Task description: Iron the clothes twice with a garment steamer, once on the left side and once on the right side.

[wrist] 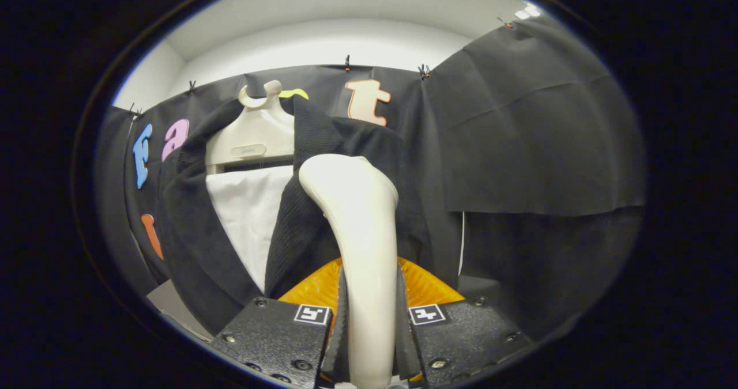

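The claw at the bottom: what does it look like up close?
The claw has two blocky, dark, textured housings studded with round screws. Each carries a small square black-and-white marker near its inner corner. Its two fingers are narrow ribbed strips.

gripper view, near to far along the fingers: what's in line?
Gripper shut on the steamer handle → steamer head → dark jacket on its hanger → black cloth wall.

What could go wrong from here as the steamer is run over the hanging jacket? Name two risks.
The gripper is shut on the steamer by its smooth handle, which might twist or slip. Pressing on the dark jacket could swing it on its hanger, so the pass might miss cloth.
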`<state>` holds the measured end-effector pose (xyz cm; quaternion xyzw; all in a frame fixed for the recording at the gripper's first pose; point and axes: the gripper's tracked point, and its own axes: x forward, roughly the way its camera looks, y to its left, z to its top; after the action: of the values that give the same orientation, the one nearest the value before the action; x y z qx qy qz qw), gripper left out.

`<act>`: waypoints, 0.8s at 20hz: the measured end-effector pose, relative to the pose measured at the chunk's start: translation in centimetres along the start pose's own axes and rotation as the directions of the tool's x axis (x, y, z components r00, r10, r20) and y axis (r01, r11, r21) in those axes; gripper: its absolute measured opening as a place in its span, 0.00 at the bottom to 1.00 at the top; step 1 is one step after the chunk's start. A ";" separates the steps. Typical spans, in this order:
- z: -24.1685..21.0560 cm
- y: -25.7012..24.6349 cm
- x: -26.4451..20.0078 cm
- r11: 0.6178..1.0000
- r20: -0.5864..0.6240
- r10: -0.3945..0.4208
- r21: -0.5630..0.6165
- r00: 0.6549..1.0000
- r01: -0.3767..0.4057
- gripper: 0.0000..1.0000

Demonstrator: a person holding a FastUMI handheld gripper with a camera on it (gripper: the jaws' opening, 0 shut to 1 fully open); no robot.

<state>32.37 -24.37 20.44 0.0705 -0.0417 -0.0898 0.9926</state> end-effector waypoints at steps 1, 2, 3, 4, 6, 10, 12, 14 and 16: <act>-0.5 -0.2 -0.1 1.000 -0.009 -0.004 0.000 1.000 0.004 0.37; -1.0 -0.3 -0.1 1.000 -0.017 -0.007 -0.005 1.000 0.007 0.37; -1.5 -0.3 -0.3 1.000 -0.025 -0.006 -0.007 1.000 0.006 0.37; -2.1 -0.4 -0.5 1.000 -0.033 -0.007 -0.012 0.999 0.006 0.37; -3.5 -0.6 -0.8 1.000 -0.050 -0.013 -0.022 0.999 0.012 0.37; -6.0 -0.8 -1.1 0.999 -0.082 -0.029 -0.037 0.996 0.026 0.37; -7.0 -1.0 -1.5 0.998 -0.090 -0.037 -0.051 0.995 0.033 0.37; -8.1 -1.0 -1.7 0.997 -0.103 -0.044 -0.060 0.994 0.038 0.37; -9.4 -1.2 -1.9 0.997 -0.123 -0.053 -0.069 0.991 0.044 0.37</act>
<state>31.22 -23.95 10.83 0.0442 0.0249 -0.1107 0.9926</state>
